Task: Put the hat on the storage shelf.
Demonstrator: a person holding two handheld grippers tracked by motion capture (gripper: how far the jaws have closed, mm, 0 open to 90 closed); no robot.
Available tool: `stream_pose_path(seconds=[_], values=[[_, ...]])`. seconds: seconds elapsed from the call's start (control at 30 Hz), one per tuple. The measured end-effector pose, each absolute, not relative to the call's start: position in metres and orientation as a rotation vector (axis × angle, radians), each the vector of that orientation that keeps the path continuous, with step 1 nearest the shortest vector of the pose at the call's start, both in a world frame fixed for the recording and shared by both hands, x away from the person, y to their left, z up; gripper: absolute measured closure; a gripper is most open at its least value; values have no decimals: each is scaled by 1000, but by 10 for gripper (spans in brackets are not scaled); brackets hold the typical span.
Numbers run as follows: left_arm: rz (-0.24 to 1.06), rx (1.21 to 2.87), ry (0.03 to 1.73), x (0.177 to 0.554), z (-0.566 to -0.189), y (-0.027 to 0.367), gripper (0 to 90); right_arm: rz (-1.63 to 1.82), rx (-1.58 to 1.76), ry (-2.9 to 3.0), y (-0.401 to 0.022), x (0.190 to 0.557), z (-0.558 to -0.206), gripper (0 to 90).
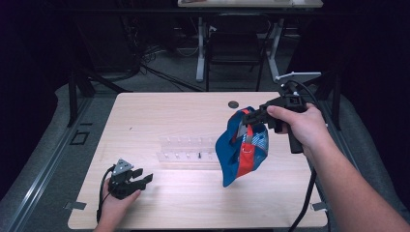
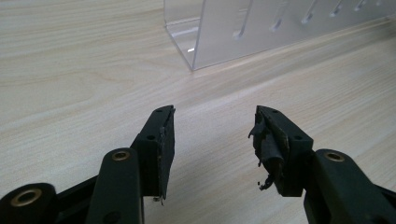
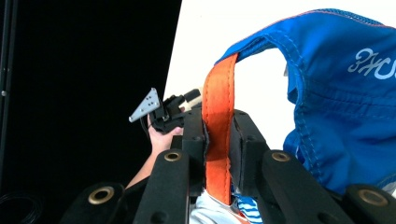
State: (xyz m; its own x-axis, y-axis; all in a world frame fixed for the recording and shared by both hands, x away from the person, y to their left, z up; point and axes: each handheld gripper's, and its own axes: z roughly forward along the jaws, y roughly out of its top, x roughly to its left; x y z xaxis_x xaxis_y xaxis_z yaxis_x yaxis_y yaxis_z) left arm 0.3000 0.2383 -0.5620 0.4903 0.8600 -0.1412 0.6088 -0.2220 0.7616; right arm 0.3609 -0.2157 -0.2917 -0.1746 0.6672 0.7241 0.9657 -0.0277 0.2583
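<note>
A blue cap [image 1: 239,147] with an orange strap [image 3: 217,135] hangs in the air over the right half of the table. My right gripper [image 1: 254,115] holds it up, its jaws shut on the orange strap [image 1: 246,145]. The blue cloth [image 3: 345,107] drapes to the right of the jaws in the right gripper view. My left gripper [image 1: 142,178] rests low at the table's front left, open, with nothing between its fingertips [image 2: 166,135]. It is also seen far off as the left gripper [image 3: 175,112] in the right gripper view.
A clear plastic rack [image 1: 186,150] with slots lies across the middle of the wooden table [image 1: 145,116]; its corner, the rack [image 2: 224,32], stands just ahead of the left jaws. A dark round hole [image 1: 233,104] sits near the far edge. Chairs and desk legs stand beyond.
</note>
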Motion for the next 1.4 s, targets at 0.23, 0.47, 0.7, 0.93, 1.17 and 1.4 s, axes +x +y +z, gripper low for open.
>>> stream_pose_path(seconds=[0.23, 0.47, 0.7, 0.93, 1.17, 1.4], values=[[396, 1936, 1214, 300, -562, 238, 490, -1080, -1732, -1861, -206, 368, -284, 780], [396, 1936, 1213, 300, -562, 238, 490, -1111, -1722, -1856, -197, 376, -281, 780], [395, 1939, 1210, 301, -562, 238, 490, -1165, -1728, -1836, -186, 385, -279, 780], [388, 1945, 1208, 301, -561, 239, 490, -1181, -1731, -1817, -180, 393, -281, 781], [386, 1940, 1208, 301, -561, 239, 490, -1198, -1749, -1793, -171, 403, -286, 781], [390, 1938, 1206, 301, -562, 239, 490, -1202, -1760, -1783, -161, 413, -289, 781]])
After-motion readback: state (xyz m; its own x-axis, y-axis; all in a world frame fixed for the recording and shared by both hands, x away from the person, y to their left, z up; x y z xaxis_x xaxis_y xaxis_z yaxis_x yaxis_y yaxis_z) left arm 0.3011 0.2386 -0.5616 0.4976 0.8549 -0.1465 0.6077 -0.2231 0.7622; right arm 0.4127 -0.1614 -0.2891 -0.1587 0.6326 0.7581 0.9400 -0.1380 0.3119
